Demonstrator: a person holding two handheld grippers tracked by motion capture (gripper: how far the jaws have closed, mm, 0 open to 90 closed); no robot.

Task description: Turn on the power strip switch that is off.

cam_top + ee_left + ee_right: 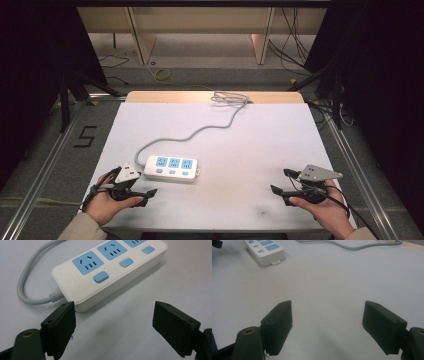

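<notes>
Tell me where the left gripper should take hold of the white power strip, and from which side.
Grip the power strip across its narrow width at the end where the grey cord enters, coming down from above. It lies flat, sockets up, and that end is nearest the left gripper, whose jaws stand open. The long axis looks too wide to span, and the cord end probably gives a firm, square edge.

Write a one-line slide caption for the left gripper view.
Open left gripper faces a white power strip on the table.
</notes>
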